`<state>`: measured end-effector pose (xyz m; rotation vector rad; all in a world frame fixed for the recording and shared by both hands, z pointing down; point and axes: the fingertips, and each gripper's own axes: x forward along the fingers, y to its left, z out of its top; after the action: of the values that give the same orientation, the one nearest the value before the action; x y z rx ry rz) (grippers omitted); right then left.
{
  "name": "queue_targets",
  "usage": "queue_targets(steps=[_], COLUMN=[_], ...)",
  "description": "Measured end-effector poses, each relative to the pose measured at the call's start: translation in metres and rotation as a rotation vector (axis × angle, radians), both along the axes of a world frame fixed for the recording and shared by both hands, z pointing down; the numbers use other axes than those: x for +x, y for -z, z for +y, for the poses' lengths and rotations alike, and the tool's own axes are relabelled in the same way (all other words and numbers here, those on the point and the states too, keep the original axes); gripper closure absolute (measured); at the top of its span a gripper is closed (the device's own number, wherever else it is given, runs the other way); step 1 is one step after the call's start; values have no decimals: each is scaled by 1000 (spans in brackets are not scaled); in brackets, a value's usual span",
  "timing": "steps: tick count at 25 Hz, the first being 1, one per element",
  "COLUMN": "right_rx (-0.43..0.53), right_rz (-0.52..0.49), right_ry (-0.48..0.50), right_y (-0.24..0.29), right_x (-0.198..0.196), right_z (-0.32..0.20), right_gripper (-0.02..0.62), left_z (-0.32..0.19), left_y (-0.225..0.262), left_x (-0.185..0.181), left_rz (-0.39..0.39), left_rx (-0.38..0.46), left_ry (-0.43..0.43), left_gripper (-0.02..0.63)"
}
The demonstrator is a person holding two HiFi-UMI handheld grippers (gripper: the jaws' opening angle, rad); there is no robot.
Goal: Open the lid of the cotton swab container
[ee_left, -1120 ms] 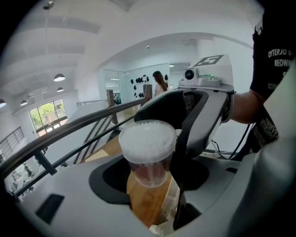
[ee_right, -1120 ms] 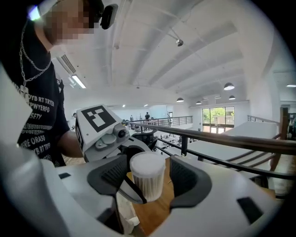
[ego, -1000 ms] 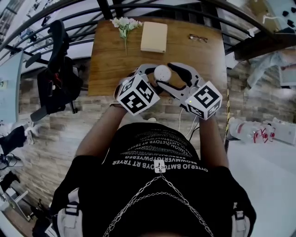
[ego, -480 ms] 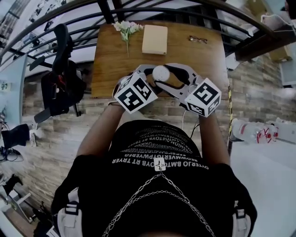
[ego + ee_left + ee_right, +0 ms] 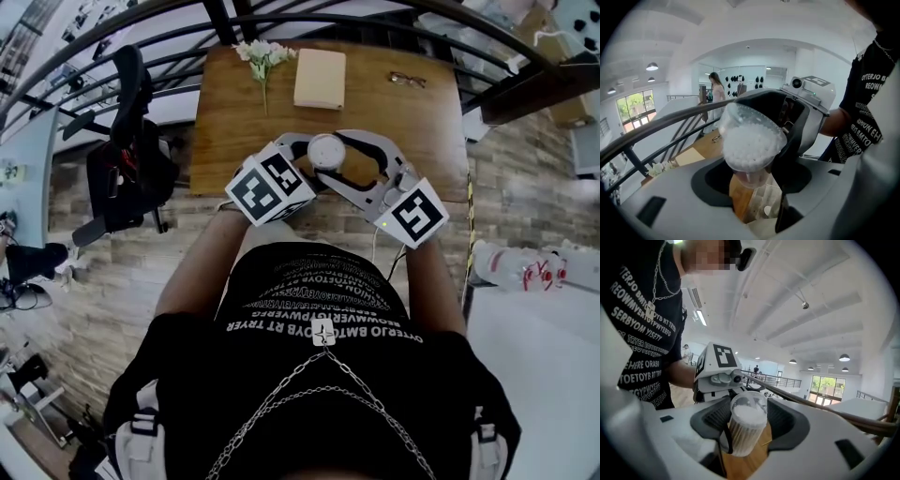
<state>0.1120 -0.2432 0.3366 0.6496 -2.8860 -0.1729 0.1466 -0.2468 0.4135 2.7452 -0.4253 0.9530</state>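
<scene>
I have the cotton swab container (image 5: 327, 150) lifted above the near edge of the wooden table (image 5: 234, 122), caught between both tools, which meet from left and right in front of my chest. The left gripper (image 5: 754, 180) has just been closing a little. Its jaws stand wide with the container's lower body between the pads, and the swab heads show white through the clear top tilted toward that camera. The right gripper (image 5: 747, 418) has also just been closing. Its wide-set pads sit against either side of the container, which stands roughly upright there with its clear lid (image 5: 749, 404) seated on top. On the far side of the table lie a sprig of white flowers (image 5: 261, 54) at the left, a beige book (image 5: 320, 78) in the middle and a pair of glasses (image 5: 407, 80) to the right
</scene>
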Motion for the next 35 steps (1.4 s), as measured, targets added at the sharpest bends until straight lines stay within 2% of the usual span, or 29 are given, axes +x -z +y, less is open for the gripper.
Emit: queue_targets(steps=[4, 10, 16, 21, 23, 25, 28, 29, 32, 35], right_rx=[-40, -44, -86, -116, -105, -105, -141, -161, -201, -170], right_rz=[-63, -90, -97, -123, -109, -93, -100, -109, -129, -99], right_ry=[3, 6, 1, -50, -98, -172, -327, -385, -528, -614], right_y=[12, 21, 12, 8, 4, -2, -11, -15, -23, -23], right_x=[5, 10, 8, 20, 30, 44, 72, 85, 120, 145], right_z=[3, 10, 11, 7, 0, -8, -21, -24, -31, -32], right_gripper=[356, 380, 388, 388, 405, 454, 549, 563, 578, 580], left_z=[-7, -12, -24, -33, -36, -39, -39, -40, -39, -40], left_y=[-4, -3, 1, 9, 12, 15, 22, 26, 39, 48], left_x=[-7, -12, -30, -42, -49, -58, -72, -77, -93, -107], left_rz=[-47, -41, -25, -24, -28, -32, -29, -25, -6, 22], left_rx=[45, 57, 58, 95, 116, 133, 151, 161, 198, 220], left_ry=[28, 60, 110, 182, 217, 246, 281, 295, 339, 386], left_gripper=[337, 337, 337, 337, 337, 336, 336, 336, 336, 336])
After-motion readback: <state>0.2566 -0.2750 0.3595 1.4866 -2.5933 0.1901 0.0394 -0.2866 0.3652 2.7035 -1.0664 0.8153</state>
